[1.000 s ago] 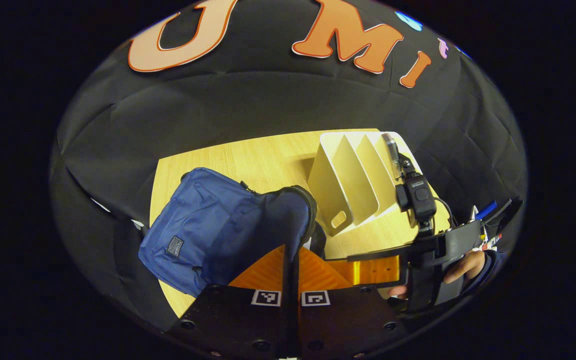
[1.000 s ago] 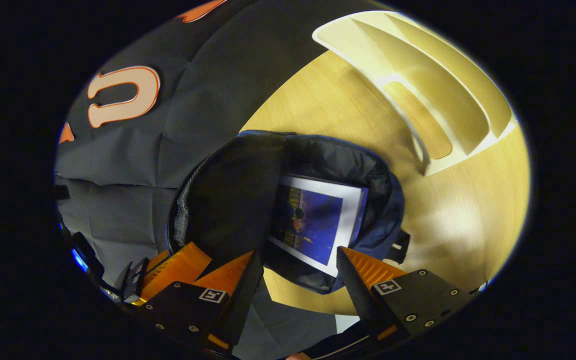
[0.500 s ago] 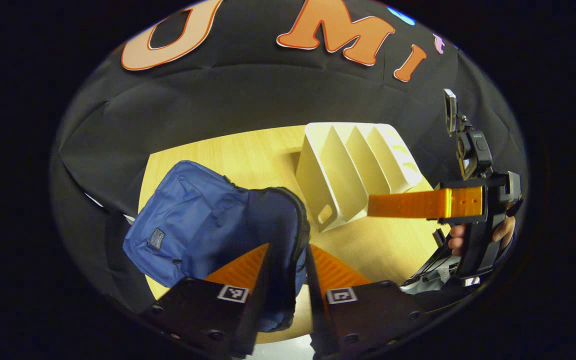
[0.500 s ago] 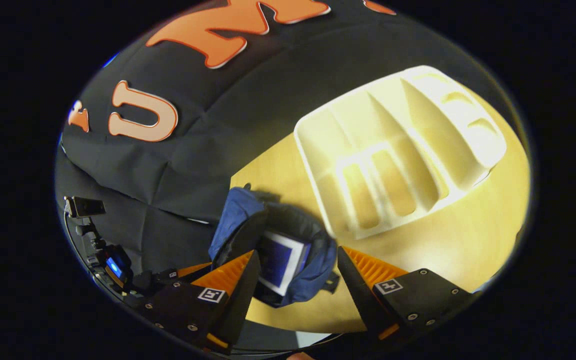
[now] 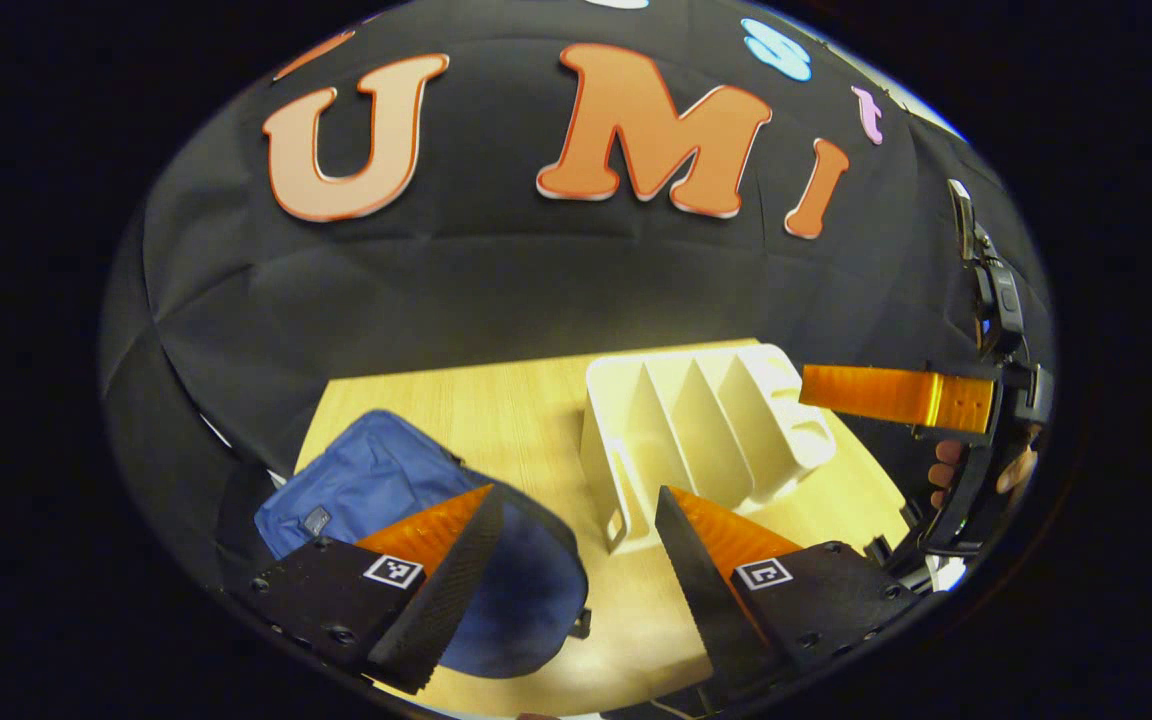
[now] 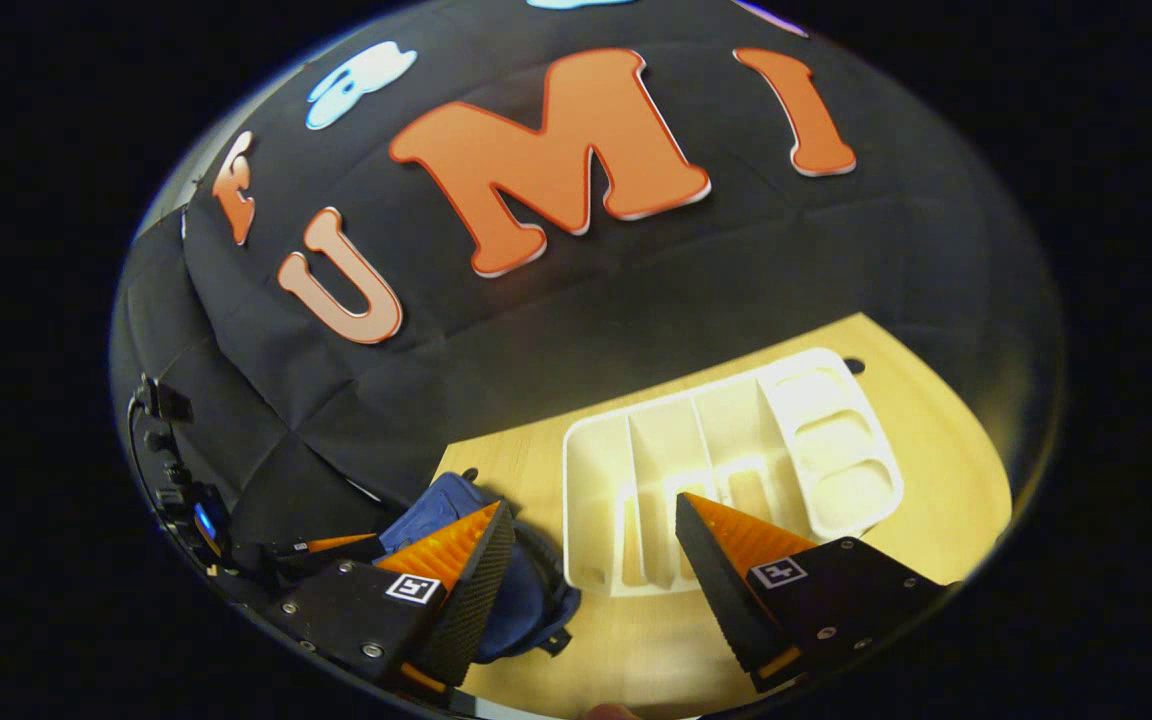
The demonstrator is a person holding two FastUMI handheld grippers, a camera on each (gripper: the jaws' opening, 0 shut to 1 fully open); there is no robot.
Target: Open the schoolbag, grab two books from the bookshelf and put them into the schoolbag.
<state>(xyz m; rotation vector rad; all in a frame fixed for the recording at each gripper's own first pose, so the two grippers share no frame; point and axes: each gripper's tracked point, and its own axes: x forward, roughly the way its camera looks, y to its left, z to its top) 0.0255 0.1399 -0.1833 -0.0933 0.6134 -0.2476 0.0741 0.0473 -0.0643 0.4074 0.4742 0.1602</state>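
Both sets of jaws hang released and empty above the counter, a pale wood-grain top. The left gripper has its ribbed, wedge-shaped fingers spread wide; between and beyond them sits the schoolbag, soft blue woven fabric, slumped at seven o'clock. The bookshelf, smooth cream plastic with slanted dividers and bare slots, stands just beside it at about four o'clock of the bag. At three o'clock the right gripper is held by a hand. In the right gripper view, its own gripper gapes over schoolbag and bookshelf.
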